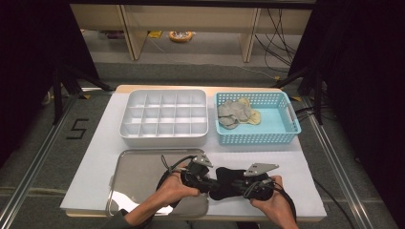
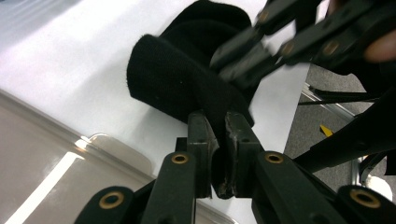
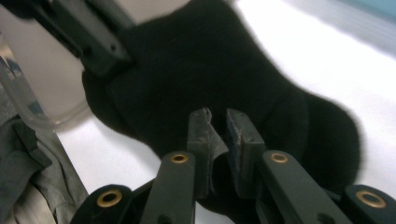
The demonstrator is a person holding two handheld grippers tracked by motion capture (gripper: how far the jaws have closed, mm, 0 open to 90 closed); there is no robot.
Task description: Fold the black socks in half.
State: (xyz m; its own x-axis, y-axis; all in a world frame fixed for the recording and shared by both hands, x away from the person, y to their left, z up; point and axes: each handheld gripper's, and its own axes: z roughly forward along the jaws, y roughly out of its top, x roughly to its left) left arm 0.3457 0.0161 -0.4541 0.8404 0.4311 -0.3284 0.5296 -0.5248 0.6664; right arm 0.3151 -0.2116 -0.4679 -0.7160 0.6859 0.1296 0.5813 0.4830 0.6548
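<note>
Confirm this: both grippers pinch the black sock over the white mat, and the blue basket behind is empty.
Not empty. The high view shows the blue basket holding grey and yellow socks. The rest stands: both the left gripper and right gripper pinch the black sock.

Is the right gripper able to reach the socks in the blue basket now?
Probably not yet: the right gripper is shut on the black sock. Otherwise the path to the socks in the blue basket looks free.

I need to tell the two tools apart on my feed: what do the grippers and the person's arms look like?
Both are black two-jaw tools with brass-coloured rivets on the linkages. The left gripper and the right gripper each carry a grey three-cornered plate on top and trail a black cable. The pads look worn and scuffed. A dark greenish sleeve shows at the left elbow; the right forearm is bare.
</note>
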